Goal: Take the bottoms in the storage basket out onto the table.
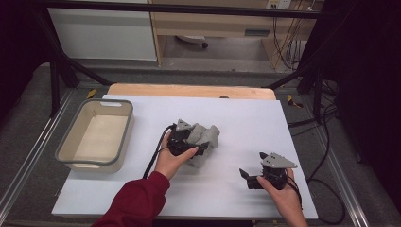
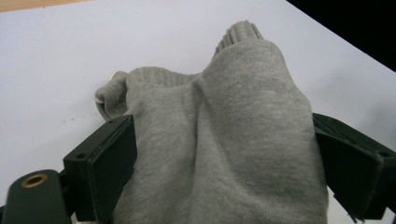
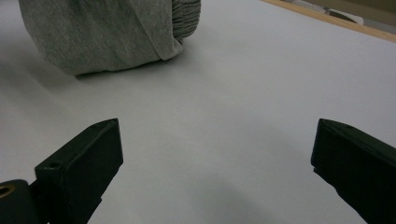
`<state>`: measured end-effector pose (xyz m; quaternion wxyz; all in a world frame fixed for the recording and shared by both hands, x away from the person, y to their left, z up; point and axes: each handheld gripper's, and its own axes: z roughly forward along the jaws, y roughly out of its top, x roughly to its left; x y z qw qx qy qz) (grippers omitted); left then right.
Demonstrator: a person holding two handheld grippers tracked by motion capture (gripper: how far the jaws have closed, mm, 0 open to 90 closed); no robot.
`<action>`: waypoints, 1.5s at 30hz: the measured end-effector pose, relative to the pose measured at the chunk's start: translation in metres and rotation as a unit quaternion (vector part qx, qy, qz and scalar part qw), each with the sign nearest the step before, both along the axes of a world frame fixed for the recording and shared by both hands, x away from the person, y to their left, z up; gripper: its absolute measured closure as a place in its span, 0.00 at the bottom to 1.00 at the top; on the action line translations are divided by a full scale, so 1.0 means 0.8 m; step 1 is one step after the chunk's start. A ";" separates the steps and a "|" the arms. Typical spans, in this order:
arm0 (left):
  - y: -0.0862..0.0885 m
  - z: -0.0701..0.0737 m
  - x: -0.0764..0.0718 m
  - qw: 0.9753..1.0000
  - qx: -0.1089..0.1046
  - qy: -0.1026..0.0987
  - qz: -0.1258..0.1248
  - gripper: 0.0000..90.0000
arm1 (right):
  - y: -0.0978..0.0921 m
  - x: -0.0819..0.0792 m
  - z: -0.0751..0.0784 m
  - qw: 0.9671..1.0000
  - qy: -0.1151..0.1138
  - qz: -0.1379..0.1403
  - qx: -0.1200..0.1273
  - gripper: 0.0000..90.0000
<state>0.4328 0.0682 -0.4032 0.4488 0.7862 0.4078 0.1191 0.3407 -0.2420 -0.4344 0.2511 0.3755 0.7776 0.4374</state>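
The left gripper point(image 1: 201, 147) jaws hold the crumpled grey knitted garment point(image 1: 204, 137). At 4 o'clock from it, the right gripper point(image 1: 246, 176) jaws stand wide over the white bench point(image 1: 246, 123)

Lab recording bay, black frame point(image 1: 61, 66), loose cables point(image 1: 286, 40), white-covered table point(image 1: 246, 118)

I see a plain heather-grey knit garment point(image 2: 219, 140) with ribbed cuffs, black grippers, a white table sheet point(image 1: 246, 118), a grey-rimmed cream bin point(image 1: 66, 151), and a dark red sleeve point(image 1: 137, 201).
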 end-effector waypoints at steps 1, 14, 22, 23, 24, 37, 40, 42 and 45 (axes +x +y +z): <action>-0.001 0.000 -0.001 1.000 0.001 -0.002 0.000 0.12 | 0.000 0.000 0.000 1.000 0.001 0.000 0.001 0.03; -0.003 0.007 -0.005 1.000 -0.002 -0.013 -0.013 0.10 | 0.000 0.000 0.000 1.000 0.001 -0.001 0.000 0.03; -0.004 0.014 -0.006 1.000 -0.009 -0.022 -0.014 0.09 | 0.000 0.000 0.000 1.000 0.001 -0.002 0.000 0.03; -0.004 0.015 -0.006 1.000 -0.010 -0.022 -0.014 0.09 | 0.000 0.000 0.000 1.000 0.001 -0.002 0.000 0.03; -0.003 0.016 -0.007 1.000 -0.011 -0.022 -0.015 0.09 | 0.000 0.000 0.000 1.000 0.000 -0.002 0.000 0.03; -0.009 0.026 -0.009 0.999 -0.002 -0.035 -0.022 0.08 | -0.001 0.000 0.000 1.000 0.000 -0.003 0.002 0.03; -0.011 0.032 -0.009 0.999 -0.002 -0.045 -0.026 0.08 | -0.001 0.000 0.000 1.000 -0.001 -0.003 0.002 0.03; -0.012 0.037 -0.011 0.998 -0.001 -0.060 -0.030 0.08 | -0.001 0.000 0.000 1.000 -0.001 -0.003 0.002 0.03; -0.011 0.044 -0.010 0.997 -0.009 -0.064 -0.034 0.08 | -0.001 0.000 0.000 1.000 -0.002 -0.004 0.004 0.03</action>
